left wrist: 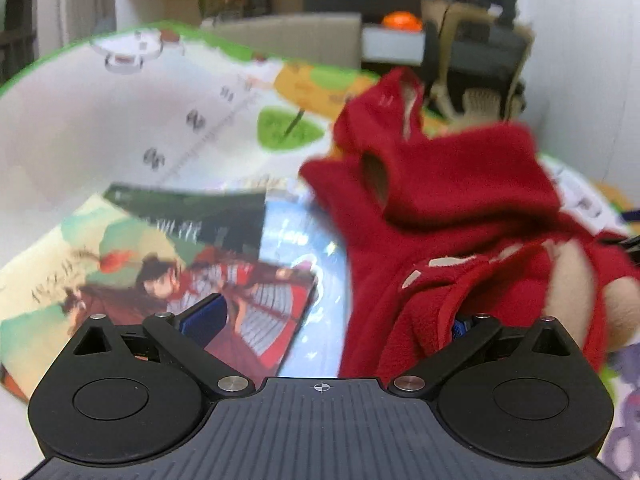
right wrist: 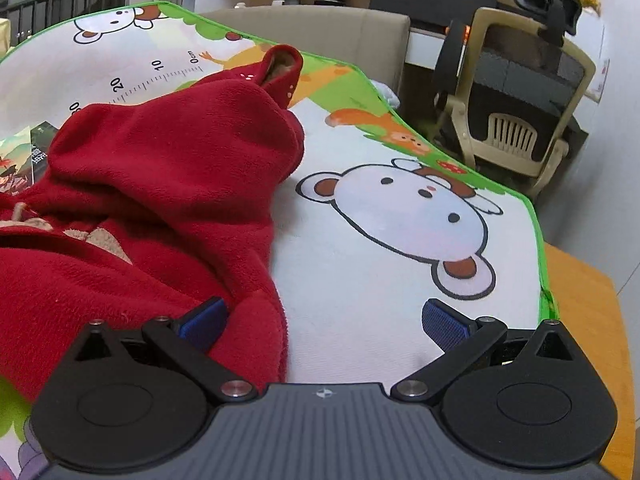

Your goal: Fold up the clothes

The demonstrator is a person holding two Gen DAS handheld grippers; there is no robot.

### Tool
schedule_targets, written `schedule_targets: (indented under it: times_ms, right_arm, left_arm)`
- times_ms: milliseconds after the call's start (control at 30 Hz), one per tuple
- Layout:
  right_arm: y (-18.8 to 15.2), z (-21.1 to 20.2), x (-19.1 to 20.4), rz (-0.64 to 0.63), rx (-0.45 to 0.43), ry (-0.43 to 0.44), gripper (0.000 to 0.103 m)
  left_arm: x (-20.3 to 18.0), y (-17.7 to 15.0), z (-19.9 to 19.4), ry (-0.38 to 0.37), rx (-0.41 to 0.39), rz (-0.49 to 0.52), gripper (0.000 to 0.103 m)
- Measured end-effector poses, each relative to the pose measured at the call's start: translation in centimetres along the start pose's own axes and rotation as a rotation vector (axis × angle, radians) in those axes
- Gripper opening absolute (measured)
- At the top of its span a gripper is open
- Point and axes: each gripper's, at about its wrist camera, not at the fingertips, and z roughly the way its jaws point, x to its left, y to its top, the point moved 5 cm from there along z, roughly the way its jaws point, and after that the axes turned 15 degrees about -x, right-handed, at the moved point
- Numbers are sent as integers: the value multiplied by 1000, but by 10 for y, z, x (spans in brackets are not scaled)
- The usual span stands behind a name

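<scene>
Readable writing: the play mat [right wrist: 360,240] carries a printed ruler scale, with "0cm", "10" and "20" legible in the right wrist view; a further number is half covered by red fleece.
Book cover: a picture book [left wrist: 160,264] lies on the mat in the left wrist view, with an illustrated figure in red; its lettering is too blurred to read.
Garment: a red fleece garment [right wrist: 160,184] with beige lining lies bunched on the mat, to the right in the left wrist view and to the left in the right wrist view.
Garment detail: small pale marks dot the red fleece near a raised, beige-lined flap at its far end; what they depict cannot be made out.
Left gripper [left wrist: 328,320]: fingers spread wide; the left pad [left wrist: 204,316] is over the book, and the right pad is almost wholly buried under a fold of the fleece.
Right gripper [right wrist: 324,320]: fingers apart; the left pad [right wrist: 202,322] touches the garment's hem, the right pad [right wrist: 444,322] is over bare mat.
Mat print: a white bear face with brown ears, green border.
Blur: the left wrist view is smeared, so the garment's edges and the mat's numbers are soft.
Background: an office chair [right wrist: 516,92] stands beyond the mat, partly cut off.
Table edge: orange-brown wood [right wrist: 588,320] shows beside the mat.
</scene>
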Motion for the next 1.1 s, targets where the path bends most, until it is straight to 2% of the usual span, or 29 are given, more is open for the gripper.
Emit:
schedule_targets:
  times_ms: [200,267,400,467,567,667,833,967,1000,1033,1067,1100]
  right_arm:
    - [-1,-4,-2,24,-25,-9,103]
    - [-2,-8,-1,24,-39,-13,103]
    - [-3,-10,-1,24,-46,-21,103]
    - [-4,-8,0,19,-41,-21,103]
    - [-5,-7,0,9,-41,-26,103]
    - [-5,-8,0,9,-45,-30,103]
    - [-5,-9,1,8,-48,-32,103]
    - [-5,-9,3,-5,-51,-36,103]
    - [-5,-9,4,-8,-53,-38,103]
    - [-5,-9,4,-11,-56,-42,103]
    - [-5,-10,4,-14,-59,-46,103]
    - [-5,-11,5,-16,-63,-50,103]
  left_arm:
    - [-10,21,-44,-100,-139,24,103]
    - [-9,21,-46,-68,-137,19,103]
    - [5,18,-37,53,-78,-31,103]
    - [6,21,-38,47,-97,-42,103]
    - [-2,35,-45,-35,-162,-60,103]
    - [-6,47,-37,-106,-157,-148,103]
    - [13,48,-17,-66,-143,-356,103]
    - [25,40,-18,-74,-114,-376,103]
    - [24,40,-21,-125,-112,-387,103]
    - [20,43,-24,-219,-103,-409,103]
    - [17,47,-27,-280,-108,-431,103]
    - [18,52,-30,-283,-137,-447,103]
